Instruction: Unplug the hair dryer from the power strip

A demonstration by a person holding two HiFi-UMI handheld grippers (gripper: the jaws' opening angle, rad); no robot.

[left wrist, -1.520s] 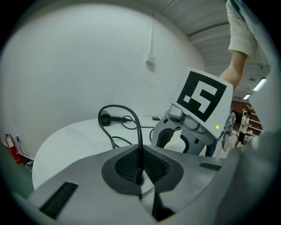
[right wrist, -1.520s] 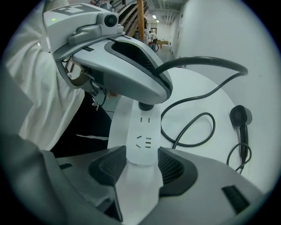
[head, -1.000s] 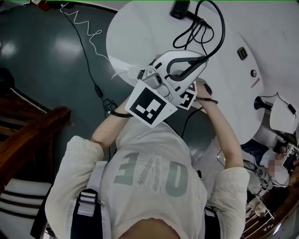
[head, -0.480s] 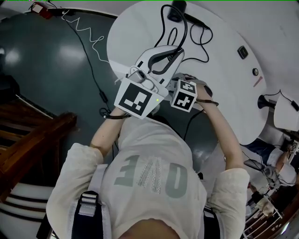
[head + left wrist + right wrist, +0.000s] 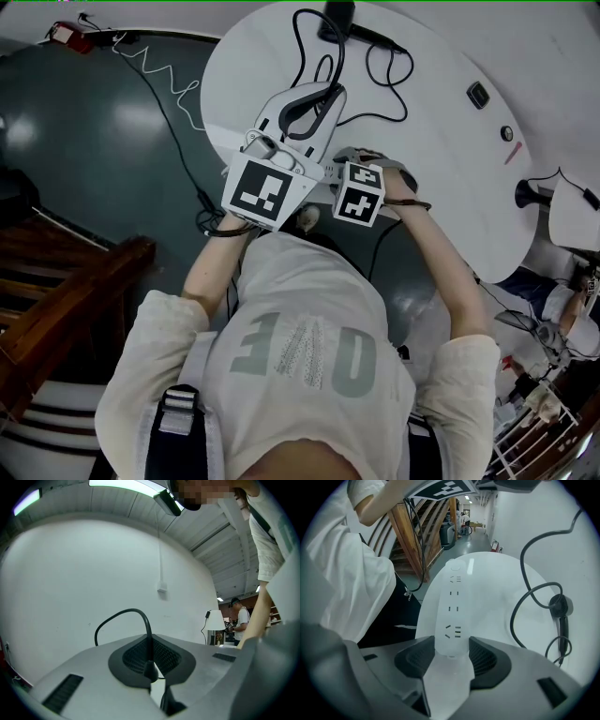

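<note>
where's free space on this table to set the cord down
Bare: the table right of the right tool, out to the small black box; also a strip between the left rim and the cord. Crowded: the far side with the hair dryer and cord loops, and around the left tool.

Desk: white.
Power strip: white.
Cord: black.
Marker cube: black-and-white square pattern.
Floor, upper left: dark teal.

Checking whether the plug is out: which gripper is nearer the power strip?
Right. The right gripper clamps the power strip; the left gripper holds the plug, clear of it.
</note>
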